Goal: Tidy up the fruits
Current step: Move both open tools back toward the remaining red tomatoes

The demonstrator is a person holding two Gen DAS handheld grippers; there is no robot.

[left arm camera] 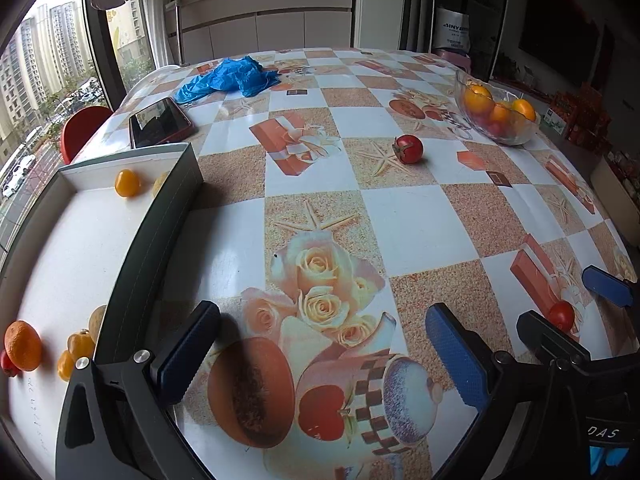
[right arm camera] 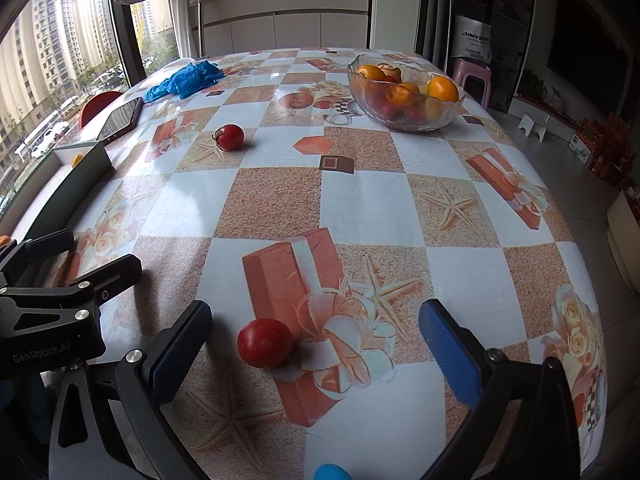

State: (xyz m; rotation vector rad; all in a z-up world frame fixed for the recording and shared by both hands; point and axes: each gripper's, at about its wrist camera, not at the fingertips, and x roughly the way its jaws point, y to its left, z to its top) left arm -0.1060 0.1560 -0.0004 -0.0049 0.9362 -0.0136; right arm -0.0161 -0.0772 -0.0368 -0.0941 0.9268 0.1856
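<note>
The left wrist view alone looks into the white tray at the table's left edge. Inside it lie one large orange, a red fruit half hidden behind it, two small yellow-orange fruits near the front, one pale round fruit against the wall, and at the far end another yellow one beside a paler one; the exact count is hard to fix, since the wall covers part of them. The right wrist view shows only the tray's dark outer wall.

The left gripper stands wide over bare tablecloth, nothing between its pads. The right gripper is also spread wide, with a red tomato resting on the cloth between its fingers, nearer the left one, untouched.

Two tomatoes lie loose on the table: that one and a second farther off. One glass bowl at the far right holds oranges and red fruit. One phone and one blue crumpled bag lie at the far left.
</note>
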